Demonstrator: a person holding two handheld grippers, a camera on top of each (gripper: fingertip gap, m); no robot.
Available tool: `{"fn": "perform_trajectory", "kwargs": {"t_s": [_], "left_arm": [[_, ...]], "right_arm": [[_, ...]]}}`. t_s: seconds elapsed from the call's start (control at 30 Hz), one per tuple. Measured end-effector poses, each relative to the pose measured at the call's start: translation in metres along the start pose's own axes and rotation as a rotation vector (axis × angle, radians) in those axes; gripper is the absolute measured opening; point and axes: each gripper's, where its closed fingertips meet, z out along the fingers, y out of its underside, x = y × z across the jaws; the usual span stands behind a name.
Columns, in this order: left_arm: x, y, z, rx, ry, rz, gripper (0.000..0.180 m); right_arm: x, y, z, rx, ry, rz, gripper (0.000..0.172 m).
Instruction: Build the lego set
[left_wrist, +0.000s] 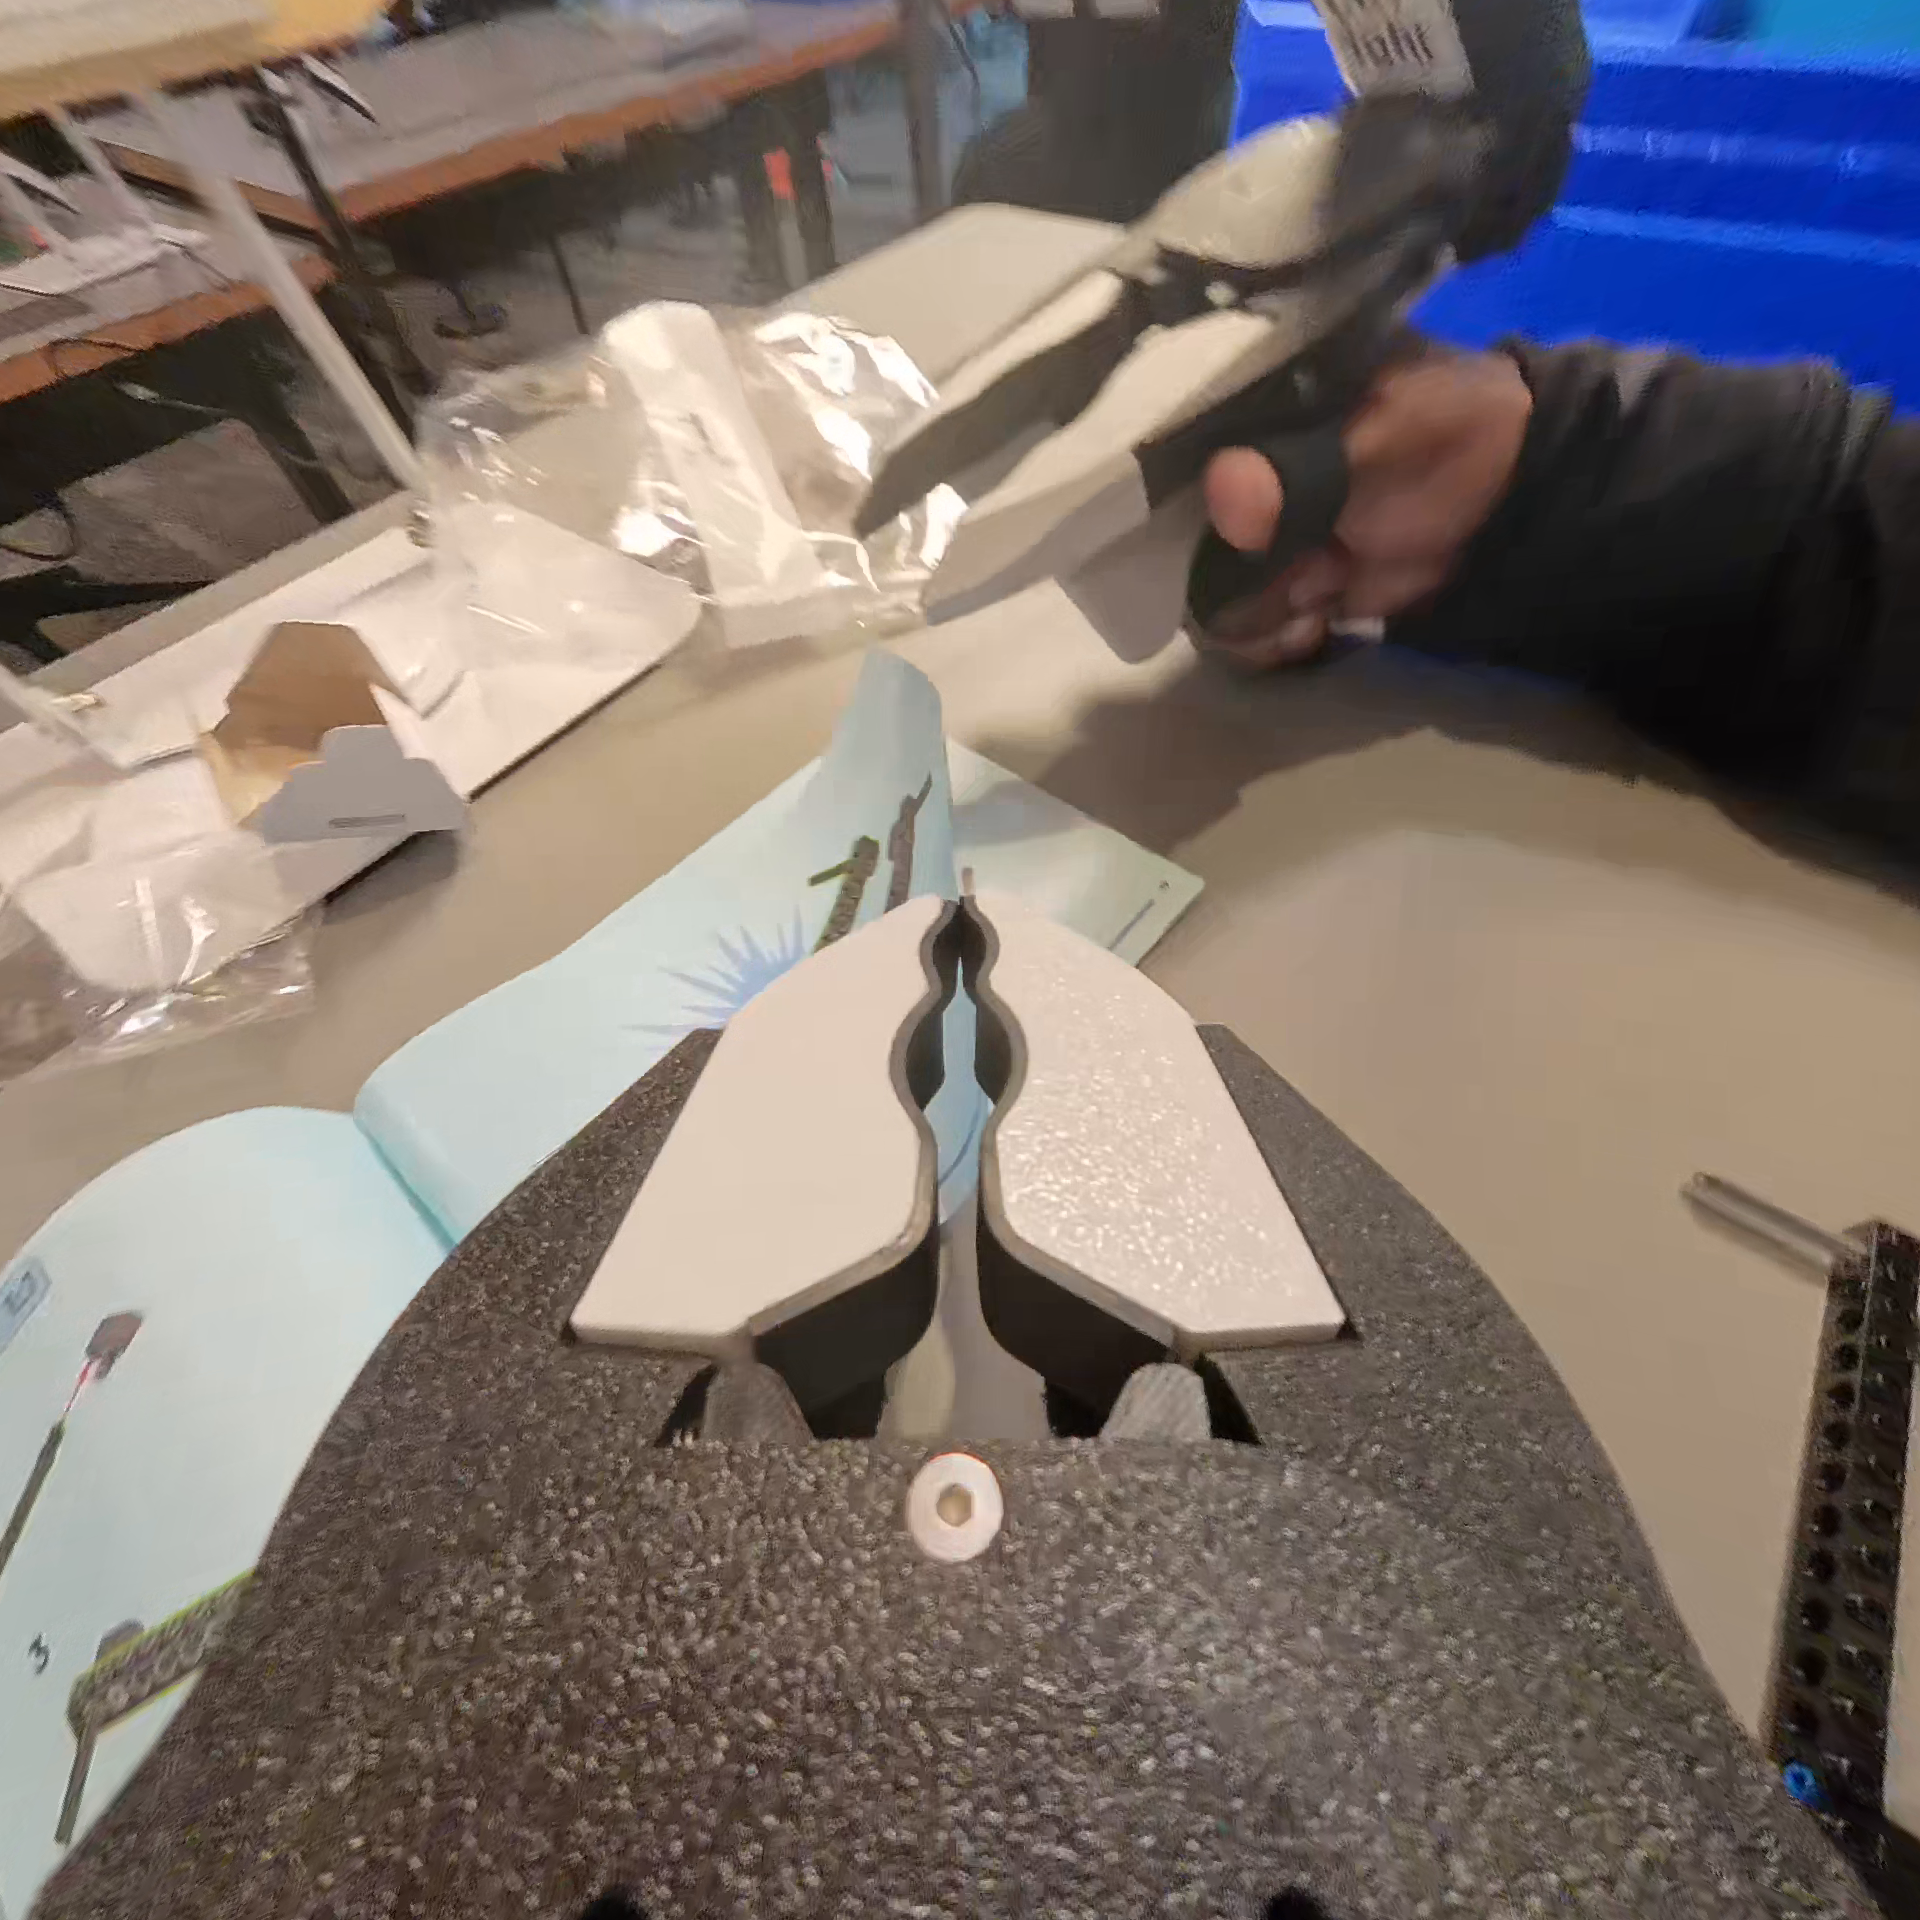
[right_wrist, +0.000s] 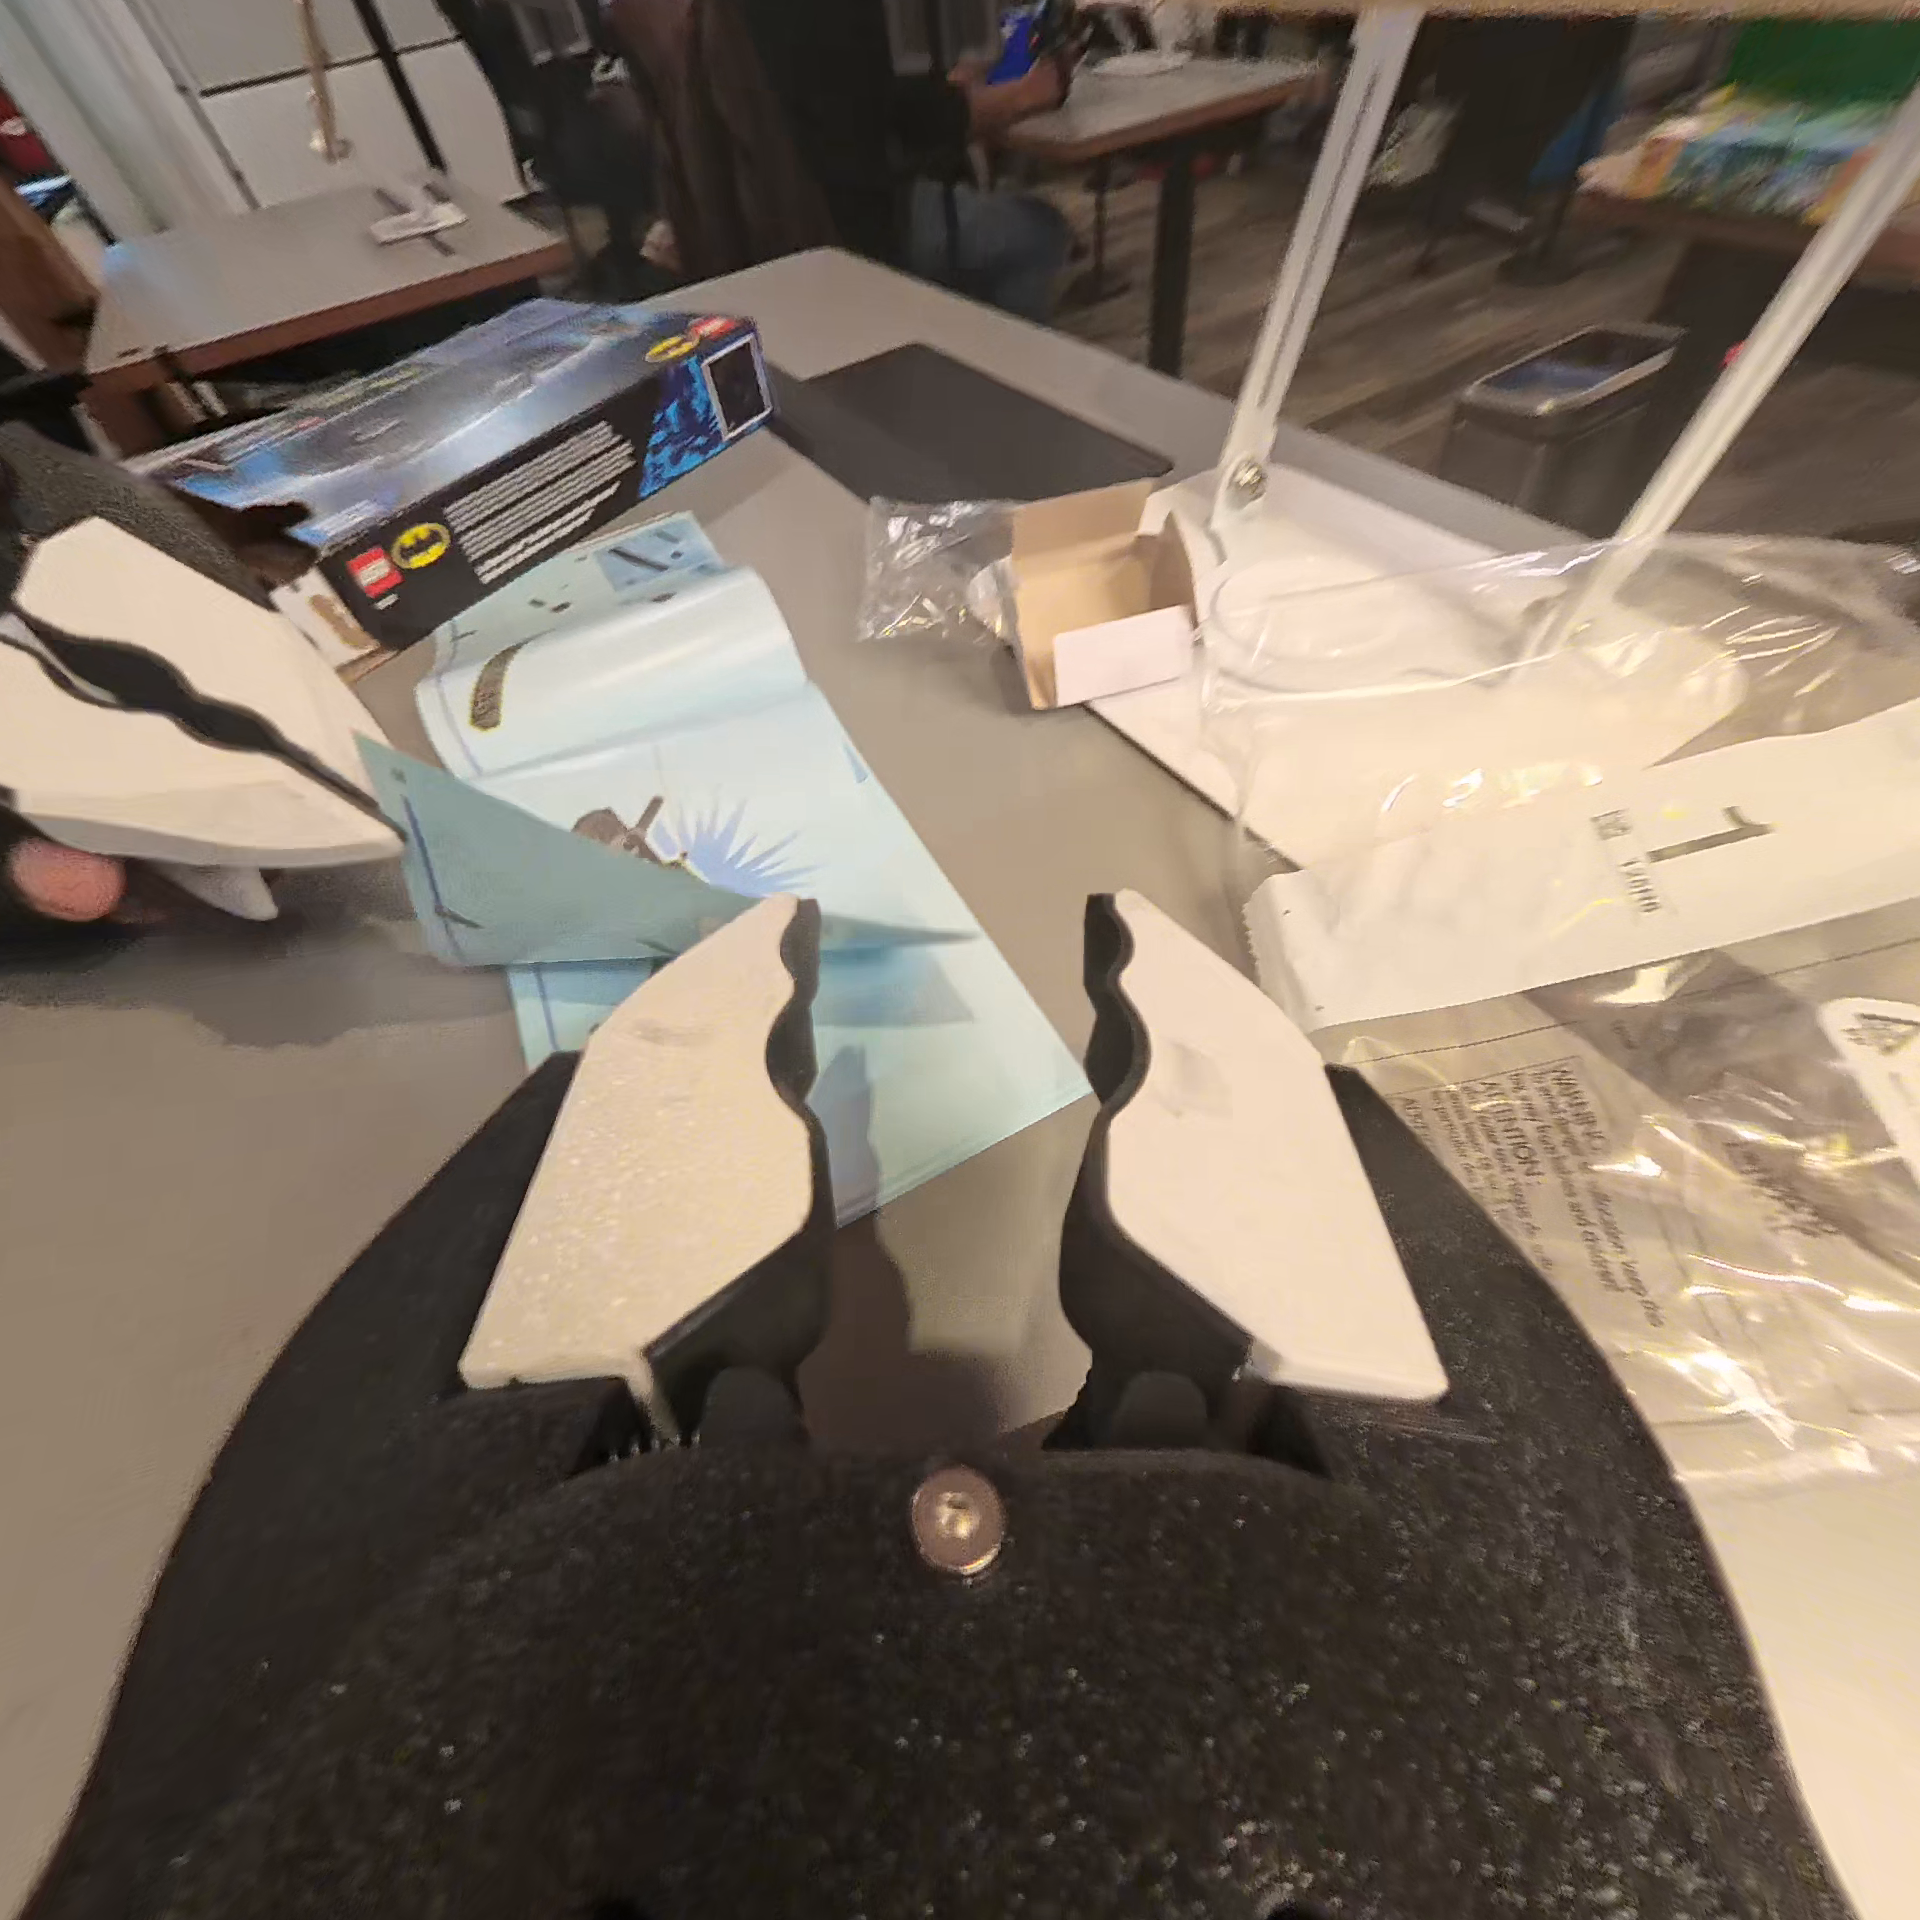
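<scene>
Left hand-held gripper (left_wrist: 961, 914) pinches a glossy pale-blue booklet page (left_wrist: 894, 769), lifting it curled; right hand-held gripper (right_wrist: 945, 935), scalloped pads apart, hovers over the smooth grey worktop (right_wrist: 260, 1143).

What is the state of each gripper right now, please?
Left gripper: shut on a light-blue booklet page.
Right gripper: open, holding nothing.

My left gripper (left_wrist: 961, 914) body hides lower part of pale blue booklet (left_wrist: 582, 1039); black perforated beam (left_wrist: 1844, 1538) cut by right edge; my right gripper (left_wrist: 904, 561) smeared by motion; dark box (right_wrist: 468, 468) far end hidden behind left tongs; bag (right_wrist: 1662, 1195) print too blurred
</scene>
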Motion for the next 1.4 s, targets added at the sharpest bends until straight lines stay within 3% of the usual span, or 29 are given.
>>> {"fn": "perform_trajectory", "kwargs": {"t_s": [0.57, 0.97, 1.17, 1.4], "left_arm": [[-0.04, -0.026, -0.058, 0.36, -0.193, -0.224, 0.0], [-0.085, -0.009, -0.102, 0.484, -0.288, -0.491, 0.0], [-0.089, -0.001, -0.107, 0.487, -0.284, -0.538, 0.0], [-0.097, 0.001, -0.113, 0.524, -0.304, -0.563, 0.0]], "right_arm": [[0.001, -0.025, -0.041, 0.281, 0.463, -0.054, 0.043], [0.008, -0.011, -0.021, 0.14, 0.417, 0.001, 0.047], [0.0, -0.004, -0.008, 0.04, 0.435, -0.108, 0.048], [-0.005, -0.003, -0.005, 0.031, 0.404, -0.129, 0.046]]}}
